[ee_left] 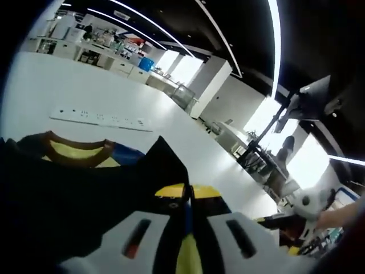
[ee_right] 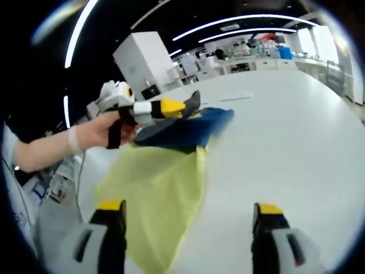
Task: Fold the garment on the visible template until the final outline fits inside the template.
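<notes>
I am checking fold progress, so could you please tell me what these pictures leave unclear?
- Template: the garment hangs lifted by the left hand-held gripper in the right gripper view; no outline can be made out on the table.
- Garment shape: in the left gripper view the dark cloth runs off the lower edge.
- Power strip: sockets too small to make out.
- Right hand-held gripper: open, holding nothing.

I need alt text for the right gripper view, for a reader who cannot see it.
The left claw, held in a person's hand, pinches a yellow and blue garment and lifts it above a white table. The right claw stands open and empty in the foreground.
</notes>
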A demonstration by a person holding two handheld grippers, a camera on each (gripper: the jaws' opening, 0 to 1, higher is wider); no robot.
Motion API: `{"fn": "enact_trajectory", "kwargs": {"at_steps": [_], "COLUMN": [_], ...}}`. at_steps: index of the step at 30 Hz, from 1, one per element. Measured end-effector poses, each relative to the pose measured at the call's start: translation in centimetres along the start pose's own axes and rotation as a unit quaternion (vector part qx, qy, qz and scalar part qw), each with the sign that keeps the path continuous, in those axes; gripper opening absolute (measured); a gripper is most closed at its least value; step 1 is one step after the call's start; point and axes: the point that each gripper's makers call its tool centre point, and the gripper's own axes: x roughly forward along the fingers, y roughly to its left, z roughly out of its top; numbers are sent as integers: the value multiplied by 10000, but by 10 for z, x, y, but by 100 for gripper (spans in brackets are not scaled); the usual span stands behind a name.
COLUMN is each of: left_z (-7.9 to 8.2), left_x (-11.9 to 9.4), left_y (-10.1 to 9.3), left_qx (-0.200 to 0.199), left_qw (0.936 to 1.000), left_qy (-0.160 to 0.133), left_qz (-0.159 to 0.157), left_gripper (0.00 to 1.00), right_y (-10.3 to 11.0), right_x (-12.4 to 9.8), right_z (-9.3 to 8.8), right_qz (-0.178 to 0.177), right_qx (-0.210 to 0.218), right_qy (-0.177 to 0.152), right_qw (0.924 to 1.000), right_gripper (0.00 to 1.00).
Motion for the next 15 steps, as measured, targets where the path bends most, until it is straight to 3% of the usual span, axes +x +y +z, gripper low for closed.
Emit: {"fn": "enact_trajectory", "kwargs": {"at_steps": [6, 15], "left_z": [-28, -43], "left_x": [9, 12], "left_y": [-1, -2], "left_qx": [59, 163], "left_qw": [9992, 9981], "left_qy": [382, 595], "left_qz": [-29, 2], "left_gripper": [0, 0], "right_y": [-2, -9], "right_x": [-1, -4], "right_z": [1, 0], "right_qz": [-11, -58], "right_qx": [11, 88], "right_qy": [-26, -49], "right_qw": [10000, 9999], "right_gripper": [93, 92]}}
